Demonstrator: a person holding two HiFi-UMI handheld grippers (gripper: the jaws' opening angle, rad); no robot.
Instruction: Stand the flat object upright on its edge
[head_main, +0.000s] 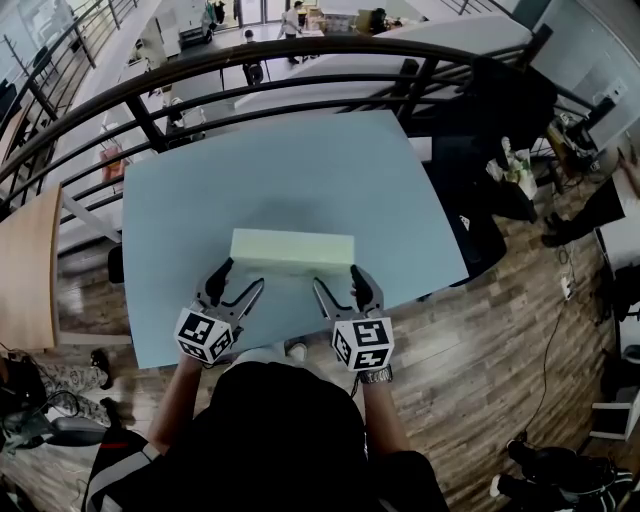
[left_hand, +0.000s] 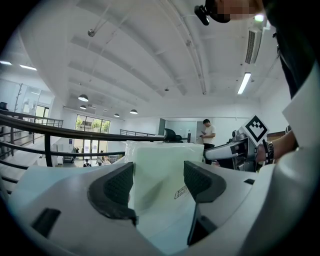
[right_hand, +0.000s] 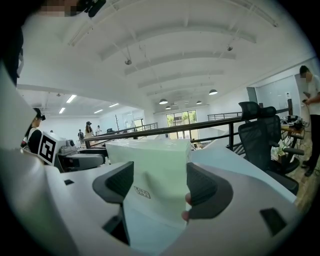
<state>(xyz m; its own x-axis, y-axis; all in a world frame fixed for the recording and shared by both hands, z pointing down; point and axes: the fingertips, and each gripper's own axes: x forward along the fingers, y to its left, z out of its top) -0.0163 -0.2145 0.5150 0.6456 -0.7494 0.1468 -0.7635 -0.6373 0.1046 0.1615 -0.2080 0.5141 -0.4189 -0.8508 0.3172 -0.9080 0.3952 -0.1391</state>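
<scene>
Pale green flat rectangular block (head_main: 292, 248) on light blue tabletop (head_main: 200, 200), near the table's front edge, long side facing the person; broad pale face showing on top, narrow lighter side toward the grippers; small printed label low on that near side.

Left gripper (head_main: 240, 277) low over the table at the block's left front, jaws spread, tips reaching its near edge; in left gripper view the block fills the gap between the dark pads (left_hand: 116, 186), no squeeze evident.

Right gripper (head_main: 337, 277) mirrored at the right front, angled inward; jaws likewise spread, block ahead between them.

Dark curved metal railing (head_main: 300, 60) beyond the table.
</scene>
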